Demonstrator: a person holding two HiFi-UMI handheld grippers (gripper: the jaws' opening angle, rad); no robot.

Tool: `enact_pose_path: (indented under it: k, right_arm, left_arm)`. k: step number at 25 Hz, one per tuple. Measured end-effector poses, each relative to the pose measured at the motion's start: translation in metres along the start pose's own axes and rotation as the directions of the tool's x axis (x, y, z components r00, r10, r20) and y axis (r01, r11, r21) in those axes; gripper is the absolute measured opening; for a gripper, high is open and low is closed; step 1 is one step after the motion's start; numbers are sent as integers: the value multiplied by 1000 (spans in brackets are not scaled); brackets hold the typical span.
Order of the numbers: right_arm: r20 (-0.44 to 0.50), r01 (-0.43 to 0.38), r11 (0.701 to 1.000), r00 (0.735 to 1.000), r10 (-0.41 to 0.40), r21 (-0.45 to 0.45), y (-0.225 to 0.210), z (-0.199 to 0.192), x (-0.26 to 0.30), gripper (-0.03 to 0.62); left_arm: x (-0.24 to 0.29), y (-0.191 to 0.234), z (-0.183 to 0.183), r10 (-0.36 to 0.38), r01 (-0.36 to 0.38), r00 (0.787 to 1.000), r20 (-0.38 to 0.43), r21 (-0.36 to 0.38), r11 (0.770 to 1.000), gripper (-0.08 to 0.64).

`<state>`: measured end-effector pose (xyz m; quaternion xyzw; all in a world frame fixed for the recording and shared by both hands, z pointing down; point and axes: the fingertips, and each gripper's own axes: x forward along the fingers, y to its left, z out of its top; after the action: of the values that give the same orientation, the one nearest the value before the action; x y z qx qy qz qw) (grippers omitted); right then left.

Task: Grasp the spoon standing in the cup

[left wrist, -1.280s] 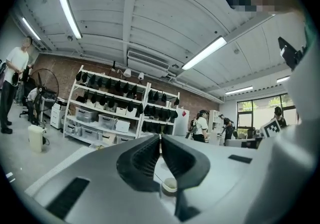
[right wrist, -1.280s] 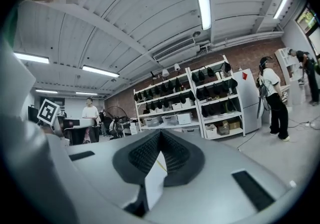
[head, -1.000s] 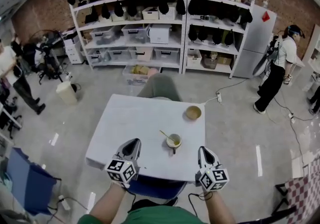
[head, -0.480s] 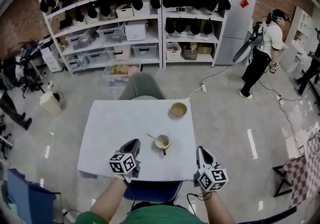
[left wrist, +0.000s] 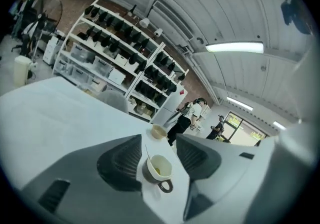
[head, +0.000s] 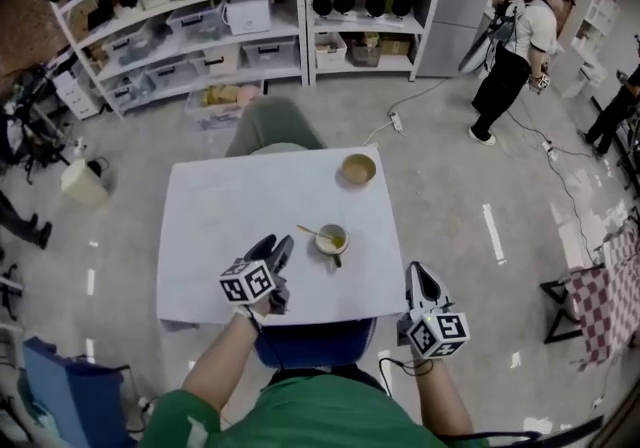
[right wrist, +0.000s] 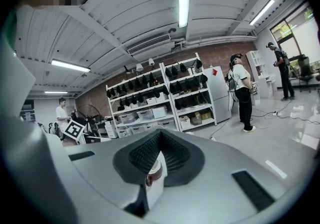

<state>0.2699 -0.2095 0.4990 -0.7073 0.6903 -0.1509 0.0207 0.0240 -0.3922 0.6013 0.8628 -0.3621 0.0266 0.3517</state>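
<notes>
Now that my left gripper (head: pixel 275 248) has come forward and down over the white table (head: pixel 220 206), the head view puts its tips near the cup (head: pixel 331 239), on the side where the spoon (head: pixel 311 233) leans its handle out over the rim. A second ago it hung back at the near edge, level with my right gripper (head: pixel 416 278), which sits just beside the table's near right corner. A small bowl (head: pixel 358 169) stands well apart at the far edge. I judge the approach nearly done, with the closing step not yet begun.

Through the left gripper view, the jaws have just been opening and now stand wide apart. Cup and spoon show in the gap between them, but further ahead on the table. Neither pad touches them, so I hold nothing yet. The spoon's thin handle slants up toward the left pad, and I will need to go further in and line it up before I squeeze.

Through the right gripper view, the jaws are together at their tips with nothing gripped. The cup shows only as a sliver beyond them.
</notes>
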Motion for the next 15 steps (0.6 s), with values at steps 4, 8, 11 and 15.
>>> enact_pose_path:
  k: [4, 8, 11, 15]
  right_arm:
    - [13, 31, 999, 999, -31, -13, 14, -21, -8, 17]
    - [-15, 76, 997, 997, -76, -22, 13, -33, -23, 18]
    - [-24, 98, 995, 995, -99, -26, 13, -37, -27, 17]
    - [-48, 127, 992, 991, -128, -27, 14, -46, -42, 18]
  left_arm:
    - [10, 26, -27, -55, 48, 997, -55, -110, 993, 236]
    - [18, 38, -52, -64, 45, 993, -100, -181, 982, 235]
    - [34, 43, -61, -77, 50, 989, -128, -201, 978, 236]
    - [56, 49, -81, -85, 40, 980, -180, -241, 970, 235]
